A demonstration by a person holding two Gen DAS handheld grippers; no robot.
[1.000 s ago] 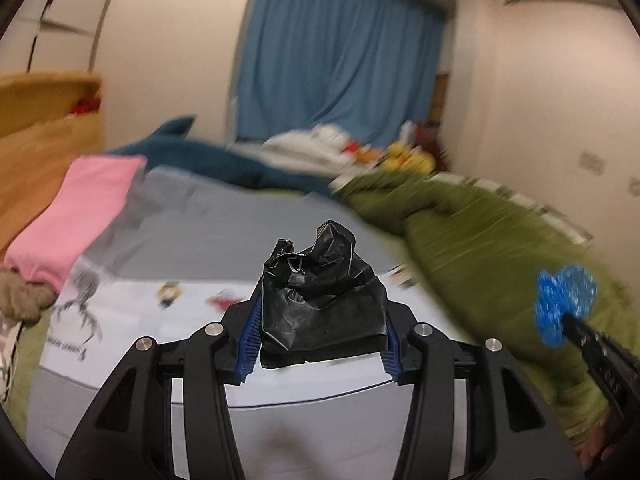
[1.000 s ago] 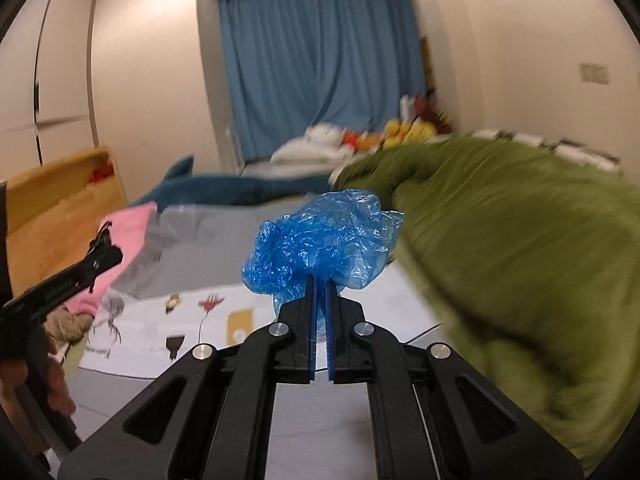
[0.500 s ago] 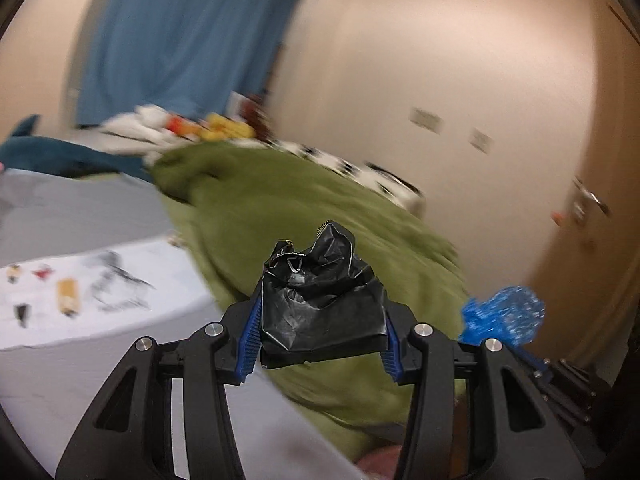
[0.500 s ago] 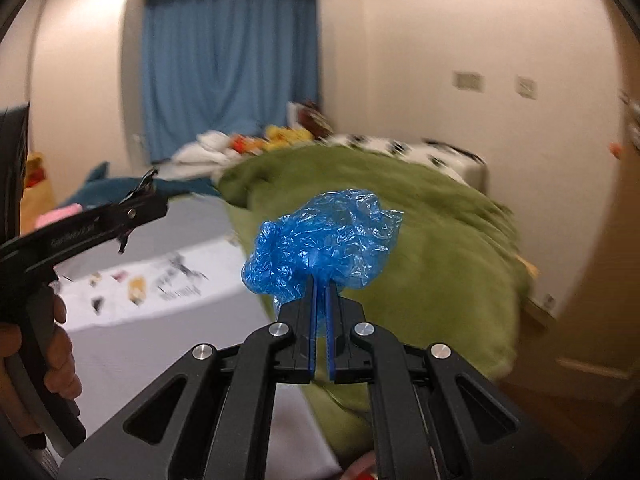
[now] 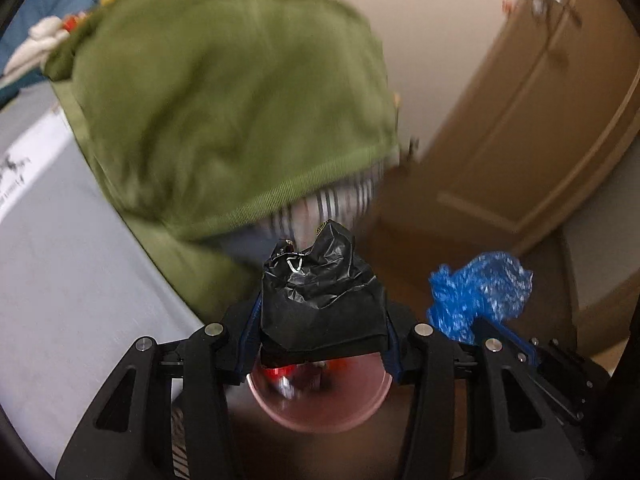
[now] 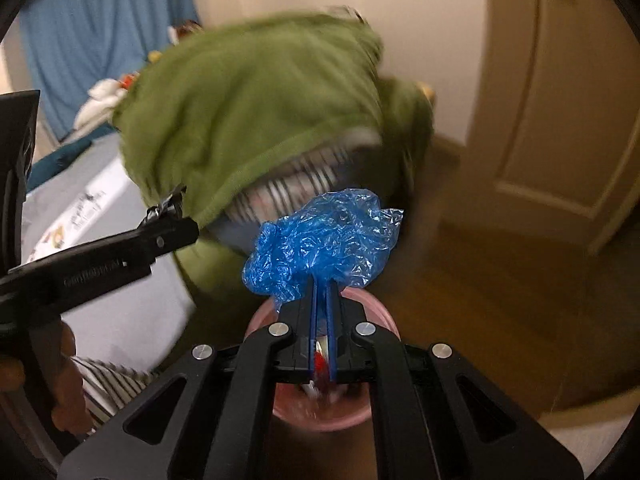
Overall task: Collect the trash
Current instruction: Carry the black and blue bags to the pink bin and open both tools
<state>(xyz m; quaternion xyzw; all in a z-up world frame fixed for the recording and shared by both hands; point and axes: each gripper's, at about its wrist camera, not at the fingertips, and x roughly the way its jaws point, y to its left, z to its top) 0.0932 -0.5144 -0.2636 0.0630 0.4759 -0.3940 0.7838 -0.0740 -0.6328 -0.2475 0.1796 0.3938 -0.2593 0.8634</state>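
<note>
A crumpled black plastic bag [image 5: 316, 280] sits wedged between the blue pads of my left gripper [image 5: 323, 316], which is shut on it. My right gripper [image 6: 322, 280] pinches a wad of blue plastic film [image 6: 324, 236]; its jaws are just starting to open, and the film is still between them. Both grippers point steeply down over a round pink bin [image 6: 260, 316] on the floor, with red and white bits inside. In the left wrist view the pink bin [image 5: 320, 424] shows under the black bag, with the blue film [image 5: 480, 292] just to its right.
A green blanket [image 5: 224, 92] hangs over the bed's end above striped fabric [image 5: 336, 204]. The grey sheet [image 5: 60, 260] lies to the left. A beige door [image 6: 560, 100] and brown wooden floor [image 6: 480, 300] are on the right. A hand [image 6: 60, 380] holds the left gripper.
Both views have swung from the bed and curtain to the right and down to the floor by the door. The pink bin has come into view under both grippers. Each still carries its wad.
</note>
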